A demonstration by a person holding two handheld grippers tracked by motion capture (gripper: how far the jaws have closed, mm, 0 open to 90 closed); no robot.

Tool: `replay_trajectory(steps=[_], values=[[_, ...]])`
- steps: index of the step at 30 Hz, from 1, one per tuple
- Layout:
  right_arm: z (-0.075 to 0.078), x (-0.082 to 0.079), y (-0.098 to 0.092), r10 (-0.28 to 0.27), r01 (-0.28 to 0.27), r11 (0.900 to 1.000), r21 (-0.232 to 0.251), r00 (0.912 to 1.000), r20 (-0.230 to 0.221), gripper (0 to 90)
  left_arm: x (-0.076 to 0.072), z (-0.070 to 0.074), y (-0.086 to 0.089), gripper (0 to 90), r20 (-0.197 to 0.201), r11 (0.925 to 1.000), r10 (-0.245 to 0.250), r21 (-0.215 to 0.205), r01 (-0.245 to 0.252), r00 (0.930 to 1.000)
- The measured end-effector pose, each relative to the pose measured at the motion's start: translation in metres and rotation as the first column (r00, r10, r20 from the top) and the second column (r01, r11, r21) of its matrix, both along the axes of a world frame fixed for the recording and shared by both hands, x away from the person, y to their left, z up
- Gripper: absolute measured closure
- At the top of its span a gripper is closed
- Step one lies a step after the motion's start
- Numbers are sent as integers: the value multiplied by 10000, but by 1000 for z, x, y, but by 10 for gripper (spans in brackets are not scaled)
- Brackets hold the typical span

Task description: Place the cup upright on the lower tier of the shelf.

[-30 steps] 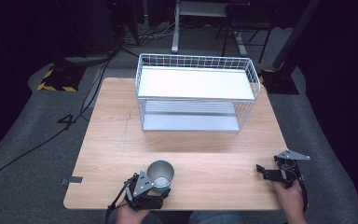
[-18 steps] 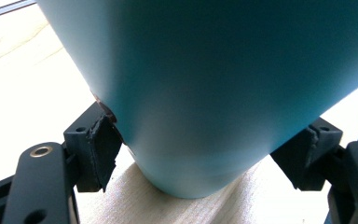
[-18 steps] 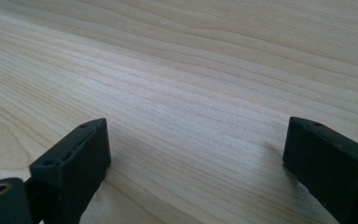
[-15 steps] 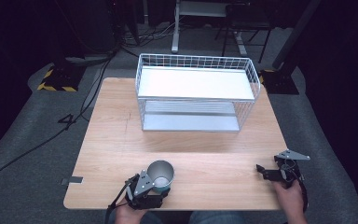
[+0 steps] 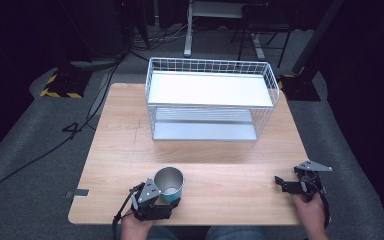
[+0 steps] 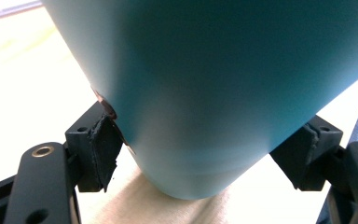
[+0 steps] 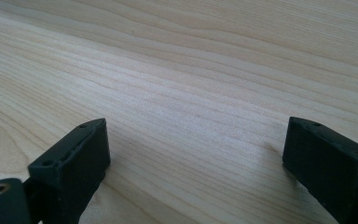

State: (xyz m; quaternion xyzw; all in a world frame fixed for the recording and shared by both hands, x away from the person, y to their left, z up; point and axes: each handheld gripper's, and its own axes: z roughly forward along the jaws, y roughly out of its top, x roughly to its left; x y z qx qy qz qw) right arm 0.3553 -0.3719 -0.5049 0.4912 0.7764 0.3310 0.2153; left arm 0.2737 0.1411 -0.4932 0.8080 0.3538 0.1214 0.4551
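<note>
The teal, tapered metal cup with a bare steel inside (image 5: 169, 185) stands upright near the table's front edge, left of the middle, its open mouth facing up. In the left gripper view its rounded base (image 6: 200, 182) sits on the wood, and the left hand-held gripper (image 5: 152, 197) has a black jaw on either side of the lower wall. The left pad (image 6: 103, 151) touches the wall, but the right pad (image 6: 307, 154) seems to stand a hair off it — so I cannot tell whether the cup is truly clamped or only bracketed.

That is the main risk. The wall narrows toward the base and looks smooth, and the jaws sit low on it; if the cup is lifted with a loose or one-sided hold, it could slide down and out, or tip over the pads since most of its height is above them. A push before the jaws close could also skid it toward the front edge, which is near.

The right hand-held gripper (image 5: 300, 184) rests near the front right corner, jaws wide apart over bare wood, holding nothing — well apart from the cup, so it offers no support.

Beyond, the white wire two-tier rack (image 5: 210, 100) stands toward the back edge of the light wooden table (image 5: 115, 145); its wire rim could catch the cup if it is carried in low.
</note>
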Motion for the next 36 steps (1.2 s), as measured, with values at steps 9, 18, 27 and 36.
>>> replay_trajectory(steps=[9,18,27,36], values=[[0,0,0,3,-3,10000,-2,10000,8,80,8,17,-1,248,237,9997,80,221,-85,9997],[0,0,0,-4,4,10000,-2,10000,7,79,25,32,-6,248,174,9999,84,61,-85,9998],[0,0,0,-11,11,10000,-2,10000,4,79,45,44,-17,248,303,10000,-18,75,16,9995],[0,0,1,-92,92,10000,7,10000,-8,80,72,56,-24,248,324,9999,126,-33,-125,9994]])
